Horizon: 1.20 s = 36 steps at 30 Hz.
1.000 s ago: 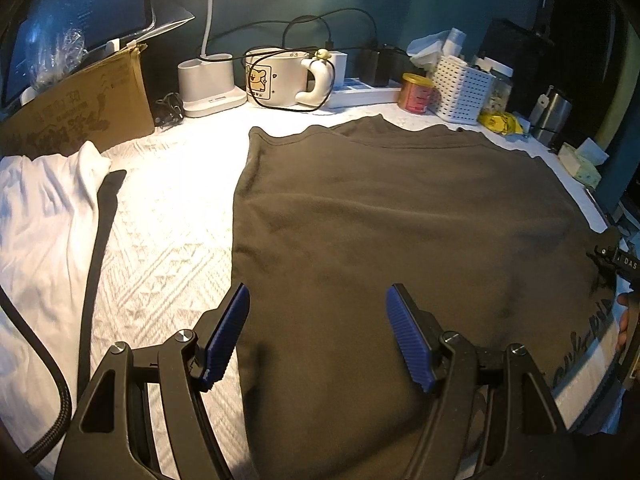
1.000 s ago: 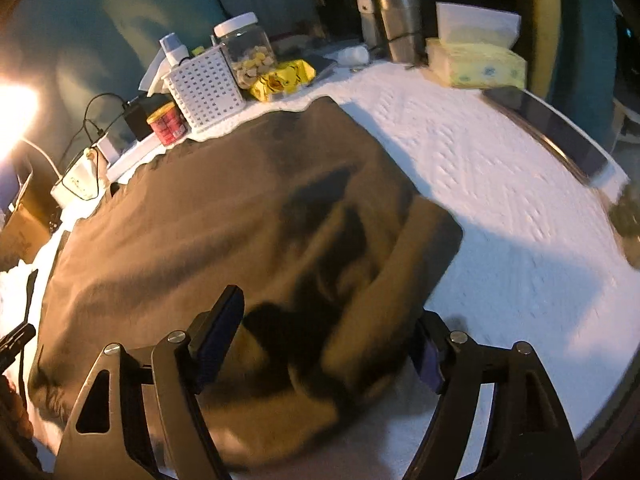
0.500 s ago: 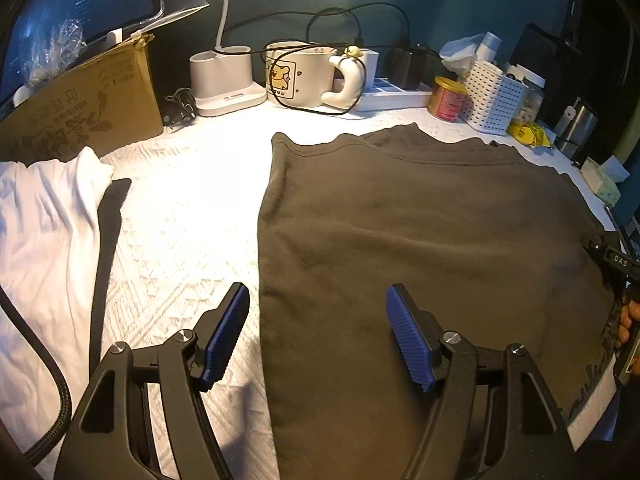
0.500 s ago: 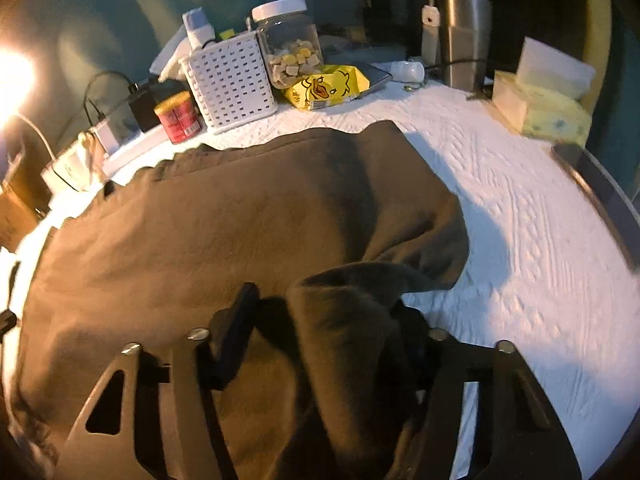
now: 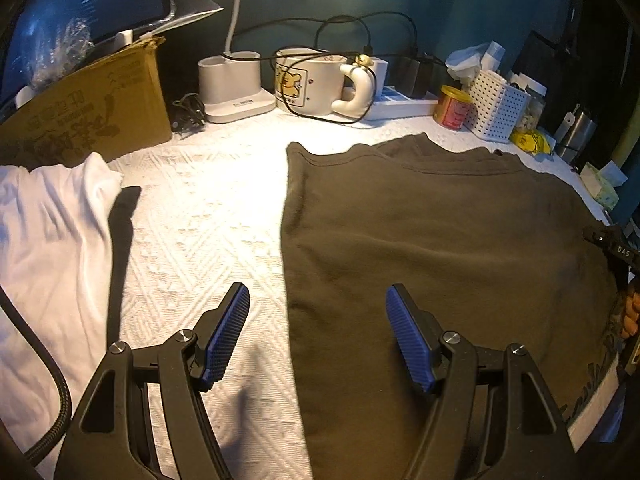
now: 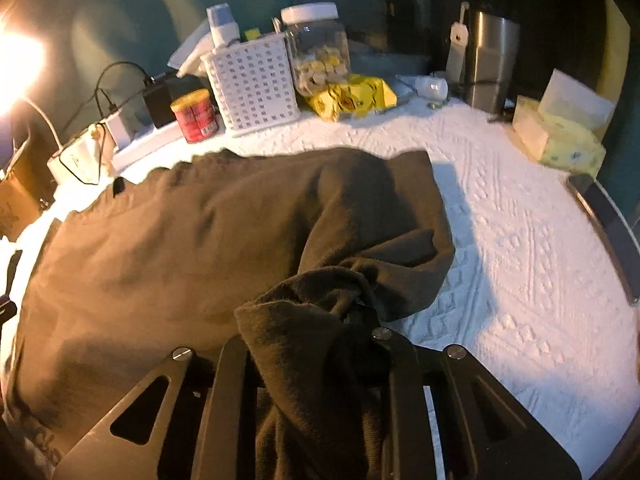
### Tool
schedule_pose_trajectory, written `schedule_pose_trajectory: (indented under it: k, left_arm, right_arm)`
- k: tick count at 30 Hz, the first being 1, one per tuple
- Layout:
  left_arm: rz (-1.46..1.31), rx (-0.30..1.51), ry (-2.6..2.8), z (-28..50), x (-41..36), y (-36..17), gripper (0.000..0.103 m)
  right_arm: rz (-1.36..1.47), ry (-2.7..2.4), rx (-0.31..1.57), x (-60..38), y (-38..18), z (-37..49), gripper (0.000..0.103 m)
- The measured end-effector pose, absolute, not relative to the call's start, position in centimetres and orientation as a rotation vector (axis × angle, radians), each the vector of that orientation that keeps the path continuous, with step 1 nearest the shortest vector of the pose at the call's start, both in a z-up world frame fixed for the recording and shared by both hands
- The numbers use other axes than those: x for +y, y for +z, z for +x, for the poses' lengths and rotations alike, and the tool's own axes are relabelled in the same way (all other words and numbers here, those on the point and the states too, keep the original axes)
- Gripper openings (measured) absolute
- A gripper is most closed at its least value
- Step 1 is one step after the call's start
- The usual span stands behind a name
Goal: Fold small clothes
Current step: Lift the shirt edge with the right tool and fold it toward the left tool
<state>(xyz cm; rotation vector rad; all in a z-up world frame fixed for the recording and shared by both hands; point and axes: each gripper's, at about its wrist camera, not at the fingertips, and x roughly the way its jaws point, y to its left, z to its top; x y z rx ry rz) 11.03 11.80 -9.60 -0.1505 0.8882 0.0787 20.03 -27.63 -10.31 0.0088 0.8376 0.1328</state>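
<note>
Olive-brown, thick, soft knit garment point(image 5: 440, 248) lies spread on the white quilted table cover point(image 5: 200, 232); it looks limp and fairly heavy, best taken by a hem or corner. Its near right edge is bunched up in the right gripper point(image 6: 316, 332), whose jaws have just been closing and now pinch that cloth. Over the garment's left edge hovers the left gripper point(image 5: 316, 328), jaws spread and empty. Beyond the garment stand a white perforated basket point(image 6: 252, 84), a red tin point(image 6: 195, 115) and a cartoon mug point(image 5: 308, 82); left of it lies white cloth point(image 5: 48, 248).

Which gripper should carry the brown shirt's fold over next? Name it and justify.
Right. The right gripper has just been closing and pinches a bunched edge of the brown shirt. The left gripper hangs open, straddling the shirt's side edge, gripping nothing.
</note>
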Motion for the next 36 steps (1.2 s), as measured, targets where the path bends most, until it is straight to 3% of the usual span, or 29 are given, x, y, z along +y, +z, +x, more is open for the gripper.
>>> schedule_pose_trajectory:
  k: [13, 36]
  left_arm:
    - [-0.201, 0.825, 0.059, 8.9, 14.5, -8.5, 0.071]
    - [-0.26, 0.778, 0.066, 5.5, 18.1, -8.2, 0.071]
  right_arm:
    - [-0.099, 0.264, 0.738, -20.0, -5.1, 18.3, 0.02]
    - [-0.288, 0.419, 0.772, -8.0, -6.4, 16.6, 0.02]
